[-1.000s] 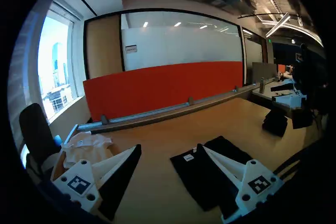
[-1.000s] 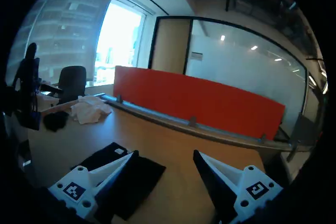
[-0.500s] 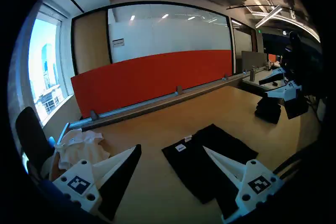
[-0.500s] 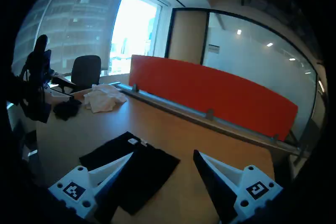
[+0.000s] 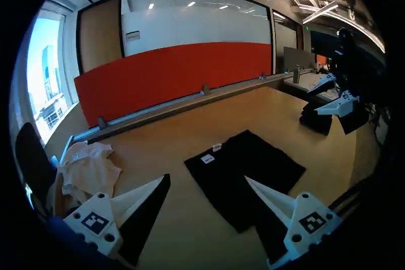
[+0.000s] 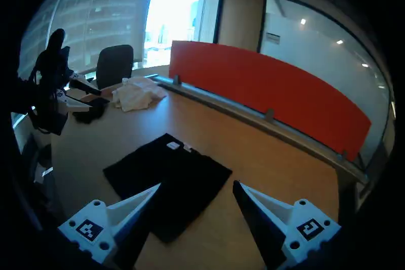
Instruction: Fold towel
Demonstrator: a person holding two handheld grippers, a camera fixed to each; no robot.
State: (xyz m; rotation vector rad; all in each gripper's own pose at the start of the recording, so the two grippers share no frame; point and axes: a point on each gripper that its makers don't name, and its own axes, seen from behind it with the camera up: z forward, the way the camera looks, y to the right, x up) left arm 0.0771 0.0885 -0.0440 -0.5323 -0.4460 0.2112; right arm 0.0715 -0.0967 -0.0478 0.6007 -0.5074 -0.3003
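Your left hand-held gripper (image 5: 206, 177) and right hand-held gripper (image 6: 196, 184) stood wide open, holding nothing. Ahead, the flat black cloth towel (image 5: 243, 168) lay on the light wooden tabletop (image 5: 177, 229). The right gripper view showed its left corner whole; in the left gripper view a finger (image 5: 283, 209) hid its near edge. Bare wood surrounded it.

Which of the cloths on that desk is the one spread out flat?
The black towel in the middle of the desk, with a small white tag at one edge. The cream cloth lies crumpled in a heap.
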